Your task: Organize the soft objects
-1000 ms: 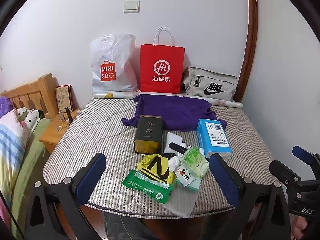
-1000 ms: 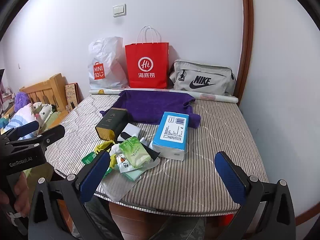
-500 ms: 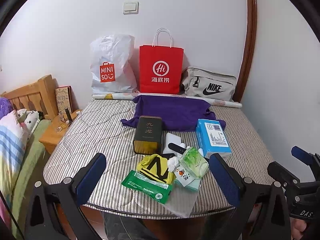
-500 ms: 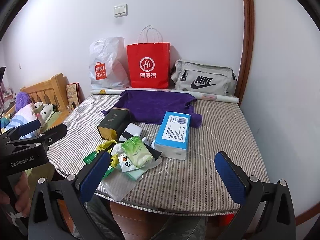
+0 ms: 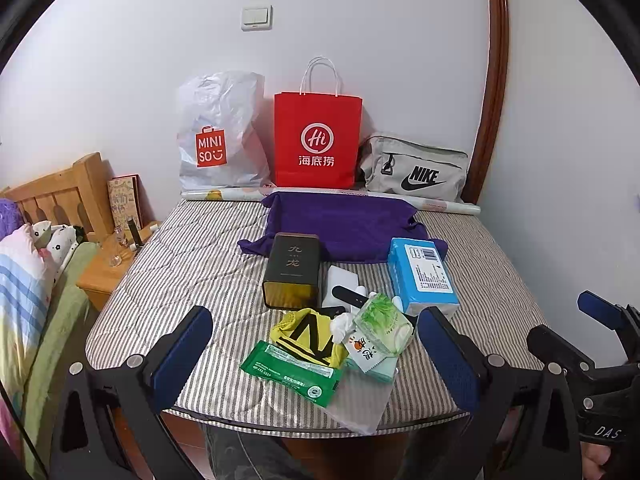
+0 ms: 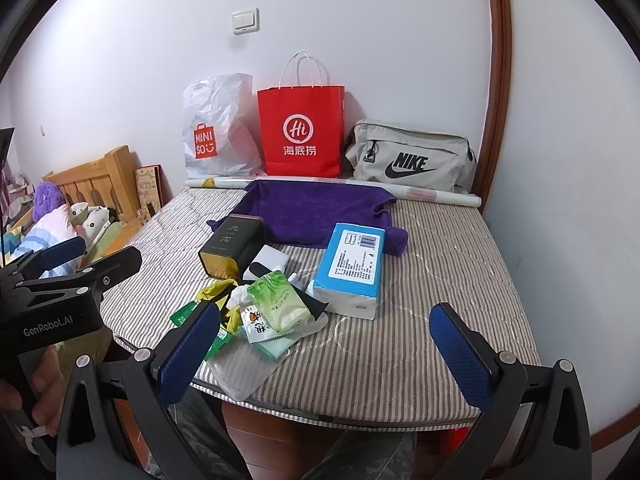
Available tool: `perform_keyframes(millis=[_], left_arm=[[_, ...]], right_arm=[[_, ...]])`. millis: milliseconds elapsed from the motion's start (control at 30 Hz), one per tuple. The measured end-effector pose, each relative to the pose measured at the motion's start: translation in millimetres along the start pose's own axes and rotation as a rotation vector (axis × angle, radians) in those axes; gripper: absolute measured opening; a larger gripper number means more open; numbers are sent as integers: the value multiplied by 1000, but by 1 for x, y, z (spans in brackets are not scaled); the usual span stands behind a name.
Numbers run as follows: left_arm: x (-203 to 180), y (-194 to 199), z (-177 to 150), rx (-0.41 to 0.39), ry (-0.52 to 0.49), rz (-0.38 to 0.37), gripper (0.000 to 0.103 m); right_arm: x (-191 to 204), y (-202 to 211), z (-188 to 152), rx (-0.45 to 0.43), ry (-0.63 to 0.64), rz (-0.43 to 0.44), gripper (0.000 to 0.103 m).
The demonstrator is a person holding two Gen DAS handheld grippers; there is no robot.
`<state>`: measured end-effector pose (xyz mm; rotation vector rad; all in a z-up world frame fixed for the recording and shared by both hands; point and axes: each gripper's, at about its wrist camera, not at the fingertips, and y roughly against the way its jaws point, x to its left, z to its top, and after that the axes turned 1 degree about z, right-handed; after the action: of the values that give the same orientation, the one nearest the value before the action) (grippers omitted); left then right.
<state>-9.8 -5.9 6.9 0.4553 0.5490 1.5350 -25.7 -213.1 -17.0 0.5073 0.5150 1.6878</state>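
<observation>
Both grippers are held off the near edge of a striped mattress [image 5: 192, 264]. The left gripper [image 5: 316, 356] is seen with its jaws spread wide and nothing between them; the right gripper [image 6: 324, 348] is likewise held wide open and empty.

A cluster of items is gathered near the middle of the near edge. A green wipes packet [image 5: 294, 372] is laid closest to that edge, partly on a clear plastic bag [image 5: 360, 404] that overhangs it. A yellow and black cloth [image 5: 306, 336] is bunched just behind the packet, touching it. A light green tissue pack [image 5: 382, 324] is propped on other small packets toward the right. Behind these, a dark tin [image 5: 294, 272] is laid on its side, with a white box [image 5: 340, 284] just beside it and a blue tissue box [image 5: 424, 272] toward the right edge.

A purple towel [image 5: 344, 224] is spread toward the far edge. Against the wall along the far edge are stood a white plastic bag [image 5: 218, 132], a red paper bag [image 5: 316, 140] and a grey Nike bag [image 5: 416, 172].
</observation>
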Motion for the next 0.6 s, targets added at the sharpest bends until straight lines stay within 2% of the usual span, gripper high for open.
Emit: perform_keyframes(millis=[600], left_arm=[[-3, 2, -1, -3, -5, -1, 103]], right_arm=[[1, 0, -1, 1, 4, 5, 103]])
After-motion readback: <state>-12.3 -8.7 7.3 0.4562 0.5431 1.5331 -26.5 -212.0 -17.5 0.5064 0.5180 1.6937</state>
